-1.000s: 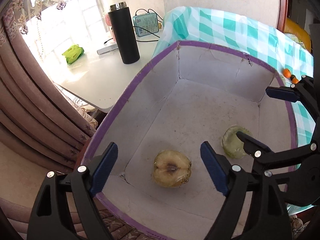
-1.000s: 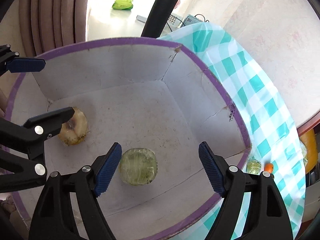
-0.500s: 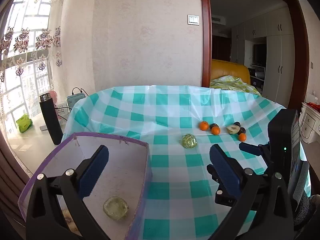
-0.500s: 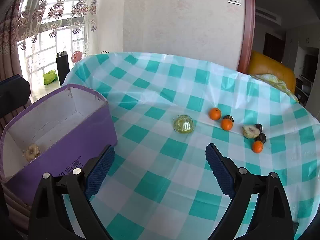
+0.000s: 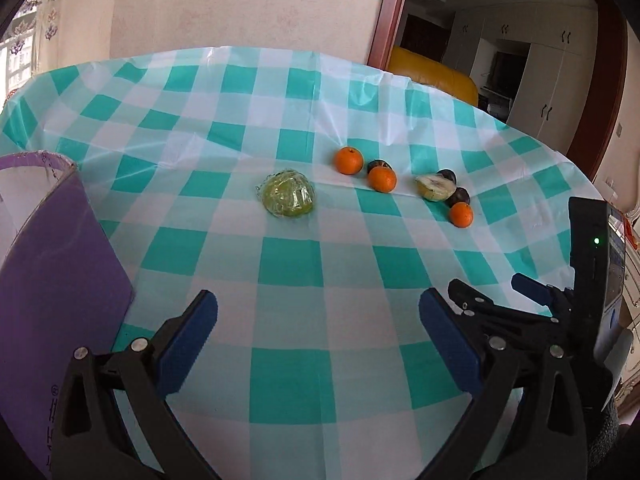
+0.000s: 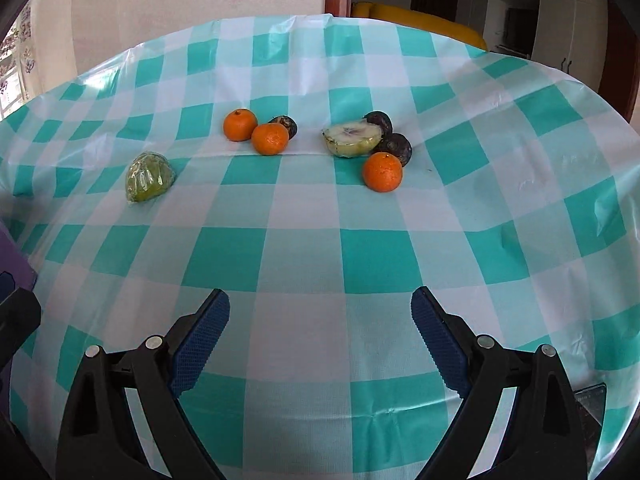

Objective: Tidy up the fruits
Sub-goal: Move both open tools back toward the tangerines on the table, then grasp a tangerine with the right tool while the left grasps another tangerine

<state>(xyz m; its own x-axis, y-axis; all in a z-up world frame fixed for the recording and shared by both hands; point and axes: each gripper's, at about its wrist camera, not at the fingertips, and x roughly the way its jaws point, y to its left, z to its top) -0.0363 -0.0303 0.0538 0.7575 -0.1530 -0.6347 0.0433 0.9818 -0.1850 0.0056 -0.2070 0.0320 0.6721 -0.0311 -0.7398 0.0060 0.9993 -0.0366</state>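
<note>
Right wrist view: fruit not in the box yet, lots left to do.
On the checked tablecloth (image 6: 304, 256) sit 3 oranges (image 6: 382, 171), 3 dark round fruits (image 6: 396, 148), 1 cut half fruit (image 6: 352, 138) & 1 wrapped green fruit (image 6: 149, 176). Purple box (image 5: 60, 280) is at the left, near. Left gripper (image 5: 320, 344) & right gripper (image 6: 320, 340): both wide apart, holding nothing.

Teal-and-white checked tablecloth (image 6: 320, 248) covers the table. Pale patterned wall (image 5: 240, 4) behind; dark red-brown door frame (image 5: 384, 12) to its right. Beyond: yellow sofa (image 5: 436, 76), white cupboards (image 5: 552, 80) (interior dim). Daylight from window (image 5: 16, 68), far left.
</note>
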